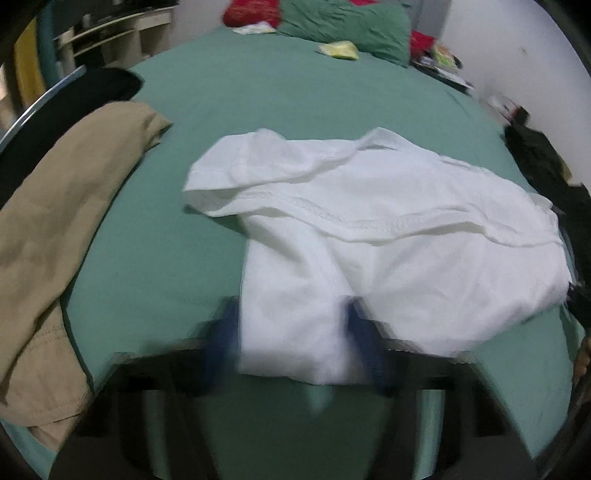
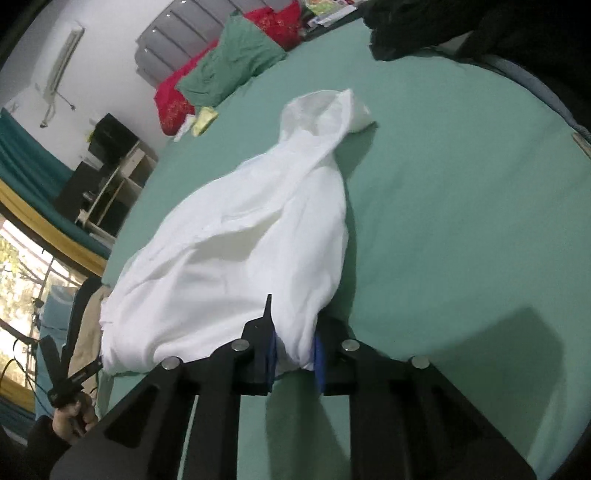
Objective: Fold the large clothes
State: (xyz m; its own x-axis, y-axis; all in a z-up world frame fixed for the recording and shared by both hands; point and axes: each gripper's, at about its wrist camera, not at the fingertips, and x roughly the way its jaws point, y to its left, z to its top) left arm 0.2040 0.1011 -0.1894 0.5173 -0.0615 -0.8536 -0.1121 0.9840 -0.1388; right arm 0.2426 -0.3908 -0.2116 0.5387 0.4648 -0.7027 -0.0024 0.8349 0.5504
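Note:
A white shirt [image 1: 369, 221] lies crumpled on the green bed sheet [image 1: 258, 99]. In the left wrist view my left gripper [image 1: 291, 332] has its blue pads either side of the shirt's near edge, with cloth bunched between them; the view is blurred. In the right wrist view my right gripper [image 2: 293, 350] is shut on another edge of the same white shirt [image 2: 240, 251], which rises off the green sheet [image 2: 461, 221] toward it. The left gripper [image 2: 74, 380] and the hand holding it show at the lower left of that view.
A tan garment [image 1: 55, 240] lies at the bed's left edge. A dark garment [image 1: 543, 177] lies at the right edge; it also shows in the right wrist view [image 2: 424, 29]. Green [image 1: 351, 26] and red pillows sit at the head. Shelves [image 2: 110, 184] stand beside the bed.

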